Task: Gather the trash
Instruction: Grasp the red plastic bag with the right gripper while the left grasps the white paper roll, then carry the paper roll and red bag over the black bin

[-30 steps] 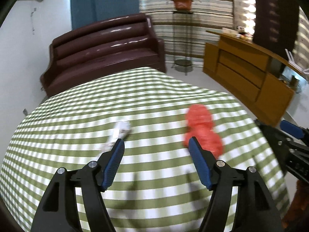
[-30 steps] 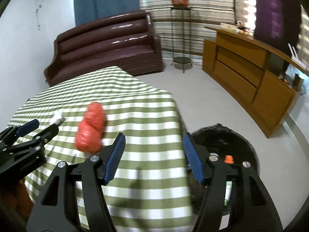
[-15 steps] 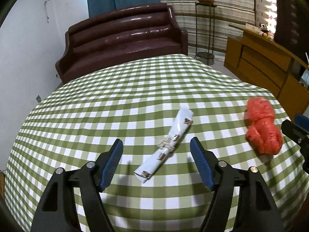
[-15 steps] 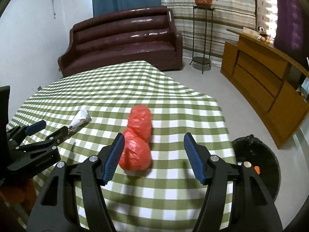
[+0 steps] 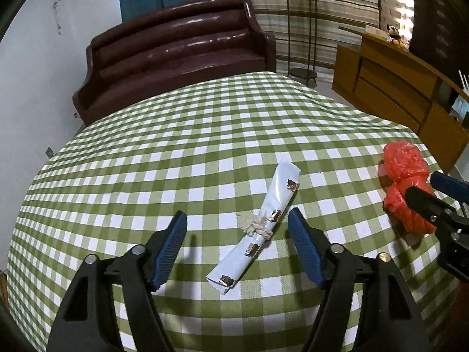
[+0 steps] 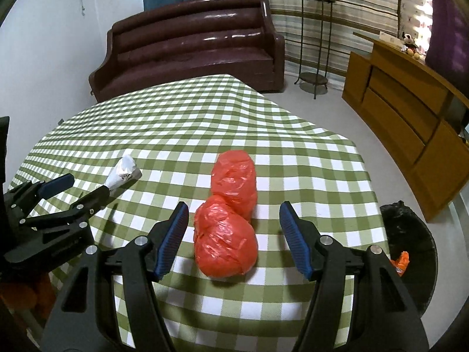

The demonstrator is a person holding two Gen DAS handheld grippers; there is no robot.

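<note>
On the green-and-white checked tablecloth (image 5: 205, 146), the rolled white paper wrapper tied with string (image 5: 265, 223) lies left of the crumpled red plastic bag (image 6: 231, 214), the dark brown leather sofa (image 6: 193, 44) stands beyond the far edge, and the black-lined trash bin (image 6: 410, 246) sits on the floor to the right.

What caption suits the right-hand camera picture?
Open right gripper poised around a red plastic bag on a checked tablecloth.
</note>
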